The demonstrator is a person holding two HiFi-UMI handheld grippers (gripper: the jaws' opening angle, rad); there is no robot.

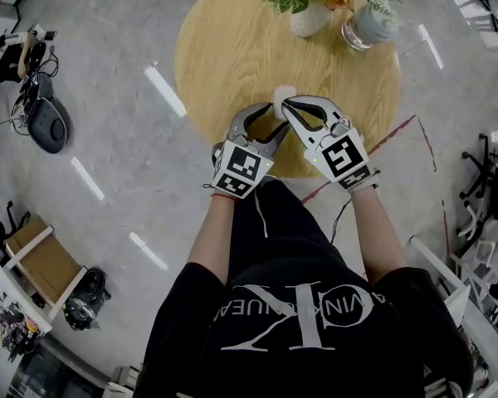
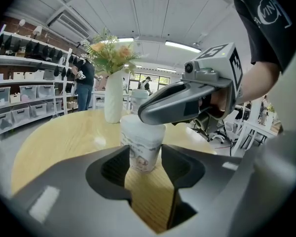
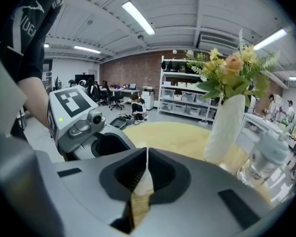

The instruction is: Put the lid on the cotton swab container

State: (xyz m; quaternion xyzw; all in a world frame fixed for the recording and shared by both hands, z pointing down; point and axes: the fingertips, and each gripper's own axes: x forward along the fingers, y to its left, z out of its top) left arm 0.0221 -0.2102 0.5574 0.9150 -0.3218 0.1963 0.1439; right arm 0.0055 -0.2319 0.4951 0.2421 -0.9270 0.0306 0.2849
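On the round tabletop (image 1: 232,48), the left tool (image 2: 143,154) clasps the cotton swab container (image 2: 142,157) by its sides. The right tool (image 2: 144,115), jaws together and empty, rests on the lid (image 2: 138,128). It looks like light, thin plastic: steady it low, press gently.

Bright, even indoor light. Source: ceiling strip lights (image 3: 137,17), seen in both gripper views. In the head view they reflect as white glare streaks on the floor (image 1: 164,89). Worktop (image 1: 224,65) evenly lit, with only a soft, faint shadow at its near edge. Both gripper views show strong fisheye bowing, e.g. the shelves (image 2: 19,98), and black vignetted corners. The near jaws are soft and out of focus, with pale sheen patches. Container (image 2: 142,144) fairly sharp. Far background slightly hazy. Head view sharp at centre, curved at the edges.
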